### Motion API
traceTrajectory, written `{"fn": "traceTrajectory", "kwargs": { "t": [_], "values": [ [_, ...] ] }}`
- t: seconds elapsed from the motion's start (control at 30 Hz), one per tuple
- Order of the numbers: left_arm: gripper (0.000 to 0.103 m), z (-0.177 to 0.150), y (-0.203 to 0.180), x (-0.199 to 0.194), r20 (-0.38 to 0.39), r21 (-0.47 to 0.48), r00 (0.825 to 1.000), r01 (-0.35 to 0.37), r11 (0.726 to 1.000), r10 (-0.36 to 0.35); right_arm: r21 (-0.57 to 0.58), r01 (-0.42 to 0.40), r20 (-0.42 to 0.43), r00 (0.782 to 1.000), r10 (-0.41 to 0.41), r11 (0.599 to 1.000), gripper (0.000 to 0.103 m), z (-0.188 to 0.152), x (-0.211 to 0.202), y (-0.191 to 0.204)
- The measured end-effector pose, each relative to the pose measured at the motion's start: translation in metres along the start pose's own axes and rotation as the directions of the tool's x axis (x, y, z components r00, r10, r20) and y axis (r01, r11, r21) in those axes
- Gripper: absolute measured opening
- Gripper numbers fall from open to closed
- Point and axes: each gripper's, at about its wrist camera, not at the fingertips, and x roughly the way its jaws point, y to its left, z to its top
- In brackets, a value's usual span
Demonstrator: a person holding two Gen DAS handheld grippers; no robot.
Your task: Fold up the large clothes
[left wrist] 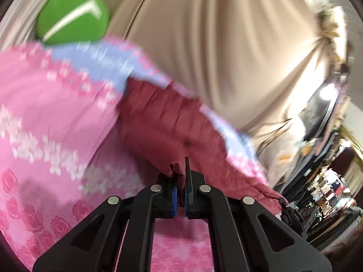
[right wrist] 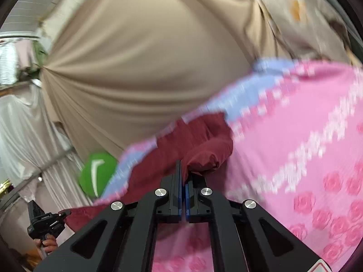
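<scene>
Both grippers are pinching the maroon garment [left wrist: 158, 131] now: left gripper [left wrist: 180, 198] and right gripper [right wrist: 183, 198] each clamped shut on its near edge. It is hanging stretched between them, trailing ahead over the pink bedsheet [right wrist: 295, 147], both hands equally near.

Beyond the lifted maroon garment [left wrist: 158, 124], the pink bedspread [left wrist: 45, 117] lies apparently bare; a green cushion [left wrist: 72, 15] and beige drape [left wrist: 215, 45] close off the far side.
</scene>
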Motion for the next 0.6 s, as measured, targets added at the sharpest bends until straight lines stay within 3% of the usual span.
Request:
{"fn": "traceTrajectory", "kwargs": {
  "t": [0.1, 0.2, 0.37, 0.47, 0.6],
  "values": [
    [0.002, 0.008, -0.022, -0.040, 0.118, 0.053, 0.990, 0.073, 0.996, -0.079, -0.056, -0.056, 0.148, 0.987, 0.064, 0.997, 0.002, 0.021, -0.041, 0.025],
    [0.003, 0.014, -0.050, -0.077, 0.227, 0.144, 0.964, 0.106, 0.984, -0.137, -0.128, -0.096, 0.262, 0.957, 0.127, 0.987, 0.002, 0.037, -0.076, 0.051],
    [0.003, 0.022, -0.076, -0.104, 0.294, 0.229, 0.942, 0.096, 0.969, -0.162, -0.248, -0.103, 0.373, 0.908, 0.193, 0.963, 0.002, 0.051, -0.115, 0.085],
    [0.003, 0.028, -0.071, -0.098, 0.268, 0.219, 0.954, 0.071, 0.973, -0.130, -0.253, -0.097, 0.374, 0.908, 0.190, 0.963, 0.002, 0.051, -0.113, 0.086],
    [0.003, 0.029, -0.044, -0.054, 0.145, 0.114, 0.989, 0.014, 0.993, -0.030, -0.223, -0.056, 0.311, 0.942, 0.125, 0.973, 0.002, 0.045, -0.088, 0.072]
  ]
}}
